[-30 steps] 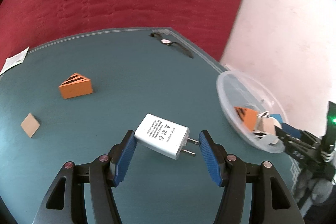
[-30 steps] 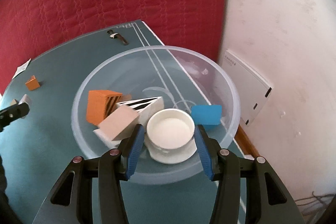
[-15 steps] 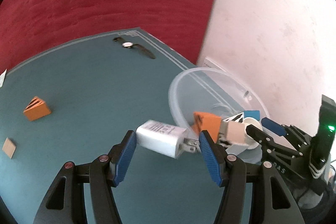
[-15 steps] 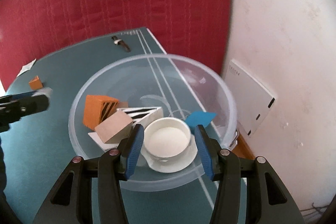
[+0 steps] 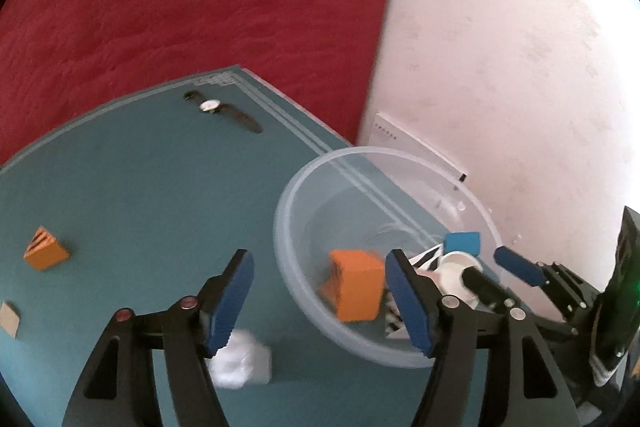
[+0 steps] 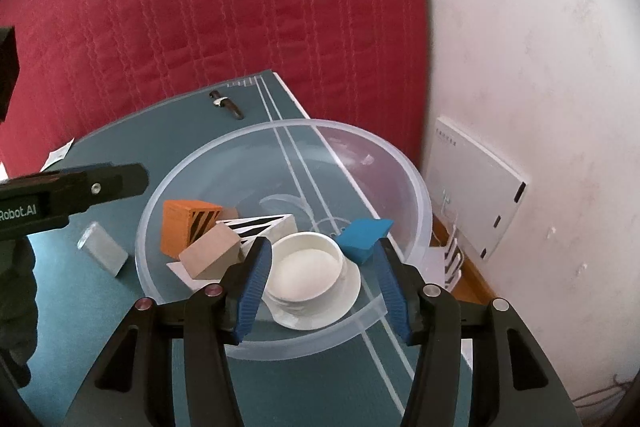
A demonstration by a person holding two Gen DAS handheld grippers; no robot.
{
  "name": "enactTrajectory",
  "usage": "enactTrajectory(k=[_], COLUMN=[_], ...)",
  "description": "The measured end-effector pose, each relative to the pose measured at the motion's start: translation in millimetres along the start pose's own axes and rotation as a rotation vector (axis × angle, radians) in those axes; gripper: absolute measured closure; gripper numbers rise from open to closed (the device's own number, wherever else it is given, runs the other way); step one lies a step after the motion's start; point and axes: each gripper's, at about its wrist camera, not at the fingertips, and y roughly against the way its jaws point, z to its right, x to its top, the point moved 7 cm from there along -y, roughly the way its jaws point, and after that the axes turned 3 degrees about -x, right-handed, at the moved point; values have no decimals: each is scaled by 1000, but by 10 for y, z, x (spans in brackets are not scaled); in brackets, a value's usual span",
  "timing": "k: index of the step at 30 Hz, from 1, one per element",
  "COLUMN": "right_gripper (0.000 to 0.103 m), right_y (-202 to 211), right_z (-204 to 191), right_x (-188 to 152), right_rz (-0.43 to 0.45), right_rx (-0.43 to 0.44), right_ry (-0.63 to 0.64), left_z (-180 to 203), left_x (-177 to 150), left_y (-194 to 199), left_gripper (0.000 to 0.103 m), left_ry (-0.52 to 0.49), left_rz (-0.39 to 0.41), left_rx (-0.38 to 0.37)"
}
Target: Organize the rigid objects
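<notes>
- The left hand-held gripper (image 5: 318, 301) stands wide and empty, its jaws having just been opening; the white charger (image 6: 103, 247) lies on the desk (image 5: 140, 195), just outside the clear bowl (image 6: 416, 183), on its left in the right wrist view.
- The right hand-held gripper (image 6: 320, 285) hovers over the bowl, jaws parted either side of the white cup (image 6: 306, 265), apparently without pressing it.
- Judged step: the charger missed the bowl; next calls for regrasping and lifting it over the rim.
- The left view blurs the charger; orange block (image 5: 358, 285) partly hides others.
</notes>
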Motion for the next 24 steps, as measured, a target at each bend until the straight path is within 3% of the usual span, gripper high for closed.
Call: enactTrajectory(k=[7,16,19,21,24], right_gripper=[49,48,48,48,48], right_y=[-13,-2,7,8,11], right_z=[-10,-44,-49,-50,-50], right_x=[-27,-47,-53,-54,-60], right_rz=[-2,-2,-2,-1,-1], right_rx=[16,20,20,20,21], right_ry=[-7,3,3,2,1], left_z=[-269,-318,-299,-304,-315], left_x=[-307,-515,-550,-571,-548], left_y=[69,-29,-92,-134,-137], left_gripper=[31,33,48,65,78], left_ry=[52,67,60,65,66], left_rz=[-53,-106,-129,-144,-143], left_rx=[38,50,48,49,54])
